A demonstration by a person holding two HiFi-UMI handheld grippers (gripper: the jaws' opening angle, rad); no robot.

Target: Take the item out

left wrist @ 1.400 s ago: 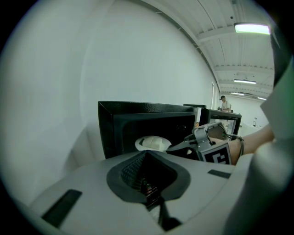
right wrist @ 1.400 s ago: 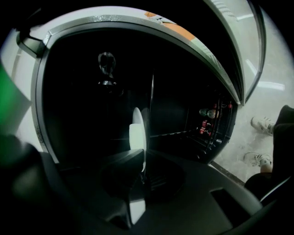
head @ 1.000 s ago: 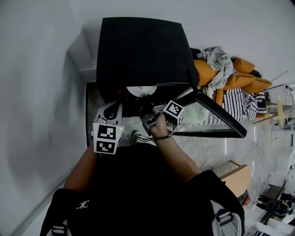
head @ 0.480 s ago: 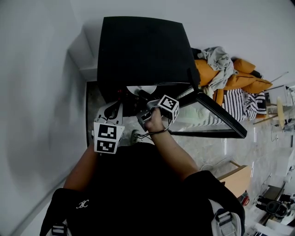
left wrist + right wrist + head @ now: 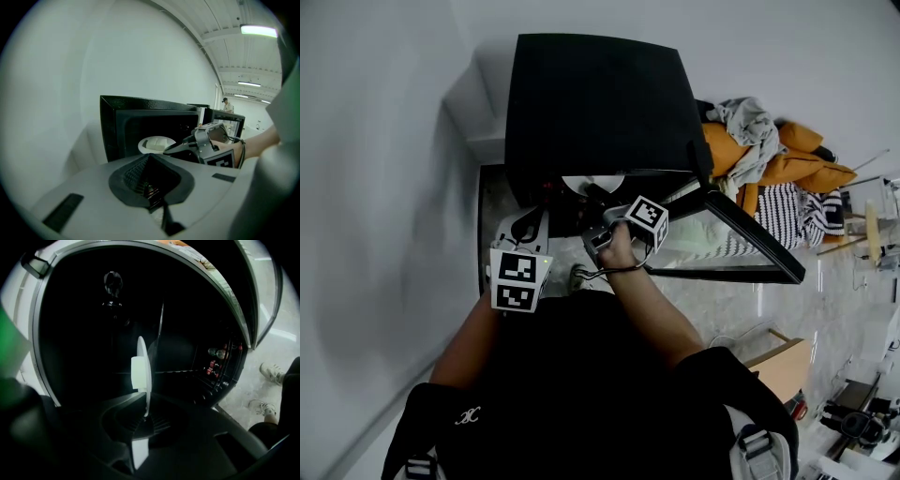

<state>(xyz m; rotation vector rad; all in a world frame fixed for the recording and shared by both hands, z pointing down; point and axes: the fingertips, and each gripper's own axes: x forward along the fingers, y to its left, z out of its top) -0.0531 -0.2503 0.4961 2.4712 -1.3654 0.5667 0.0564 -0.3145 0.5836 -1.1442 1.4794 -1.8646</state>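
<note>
— A white wall (image 5: pixel 384 187) on the left, a black microwave (image 5: pixel 595 103) against it, its door (image 5: pixel 741 239) swung out to the right. What have I got in the claw?

— Your right gripper (image 5: pixel 140 416) is clenched on the near rim of the white plate (image 5: pixel 143 357). The plate sits inside the cavity (image 5: pixel 93 333) with a pale block (image 5: pixel 137 373) on it. Your left gripper (image 5: pixel 150 187) is pinched together on nothing, at the near left.

— My worry is the bite. I'm holding only the edge, so I reckon the far side could droop as I pull and the block could slide off.

— It could also catch the cavity's front edge if you draw it out unevenly.

— And my arm?

— Your right hand (image 5: pixel 623 253) reaches forward into the opening, with the forearm (image 5: pixel 661 319) running back toward your chest. The marker cube (image 5: pixel 647 220) faces up and right. The left gripper sits low, beside the microwave's near left corner.
</note>
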